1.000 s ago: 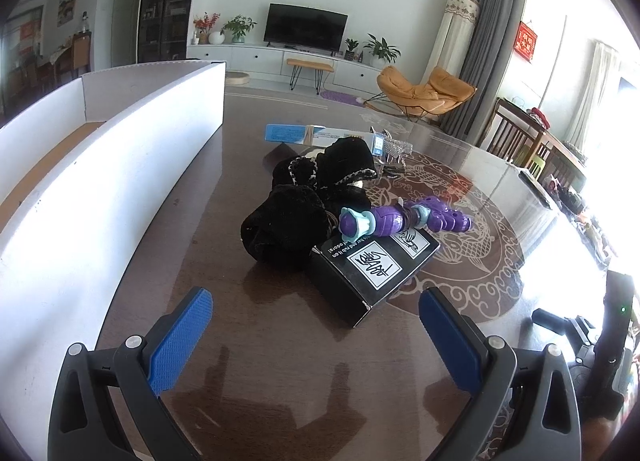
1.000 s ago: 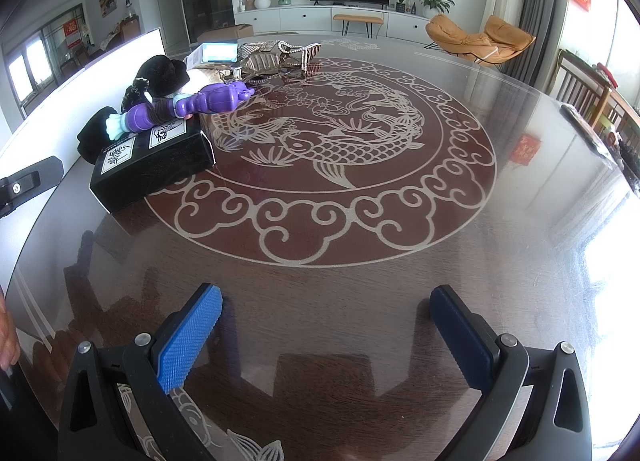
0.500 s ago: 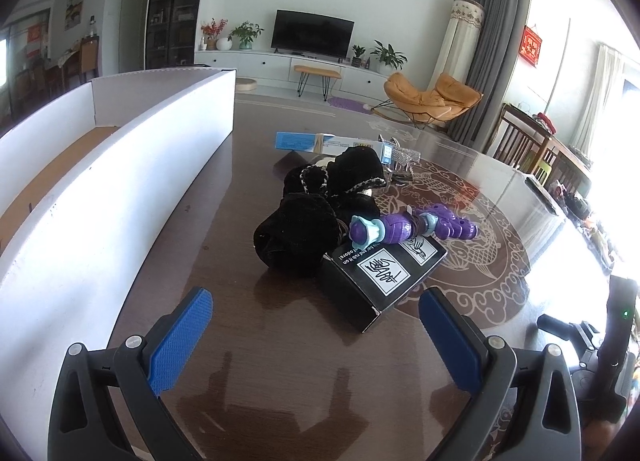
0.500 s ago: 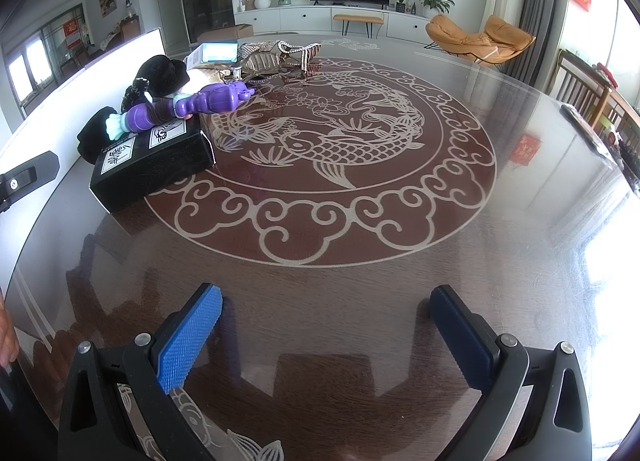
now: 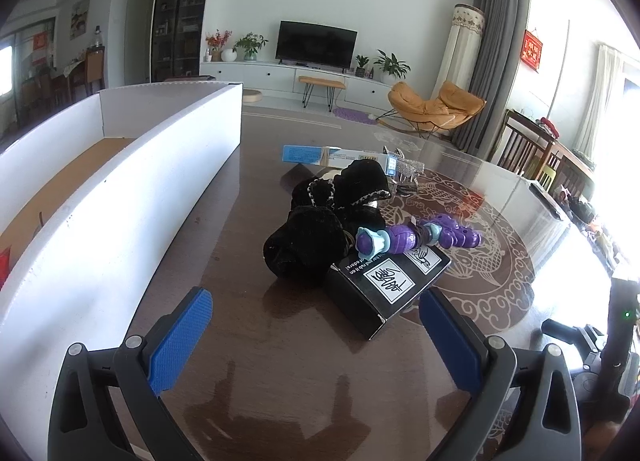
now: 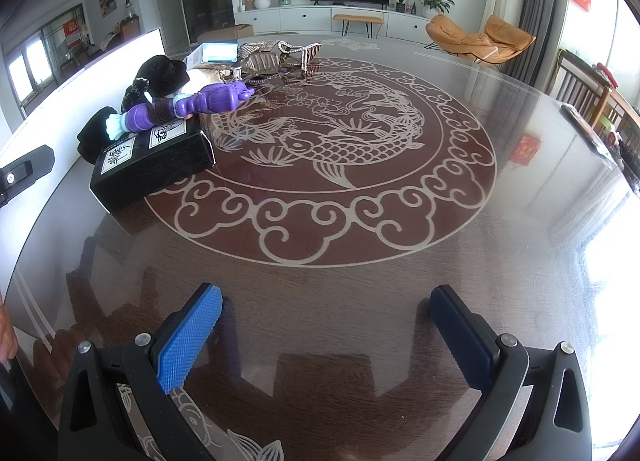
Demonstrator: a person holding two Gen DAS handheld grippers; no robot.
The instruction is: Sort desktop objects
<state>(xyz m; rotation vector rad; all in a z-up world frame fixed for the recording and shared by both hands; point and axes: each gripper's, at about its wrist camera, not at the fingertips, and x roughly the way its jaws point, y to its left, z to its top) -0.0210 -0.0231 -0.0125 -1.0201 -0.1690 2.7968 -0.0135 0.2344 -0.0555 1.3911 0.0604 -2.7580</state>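
The left gripper (image 5: 316, 335) hangs low over the dark glossy table (image 5: 256, 345) with its blue-padded fingers (image 5: 180, 341) spread wide and nothing between them; the right gripper (image 6: 326, 337) sits the same way over bare tabletop, jaws wide apart and empty. The things to sort lie in one heap ahead of the left gripper and well off to the left in the right wrist view. Nearest is a black box (image 5: 390, 285) with white labels on its lid; its far end is covered by a purple and pale blue toy (image 5: 404, 239) resting across it. Touching the box on the left is a bundle of black fuzzy fabric (image 5: 316, 241) with white-trimmed edges; what kind of garment it is cannot be made out, and a pale object under it shows only as a sliver. Behind the fabric a blue and white flat box (image 5: 328, 155) is partly hidden, and beside it a shiny beaded item (image 6: 280, 55) is too small and tangled to identify. A long white-walled tray (image 5: 132, 197) with a brown floor runs along the left side of the table, just beside the heap; its near end is cut off by the frame. At the right edge of the left wrist view the other tool's dark handle (image 5: 618, 345) is only partly in view.
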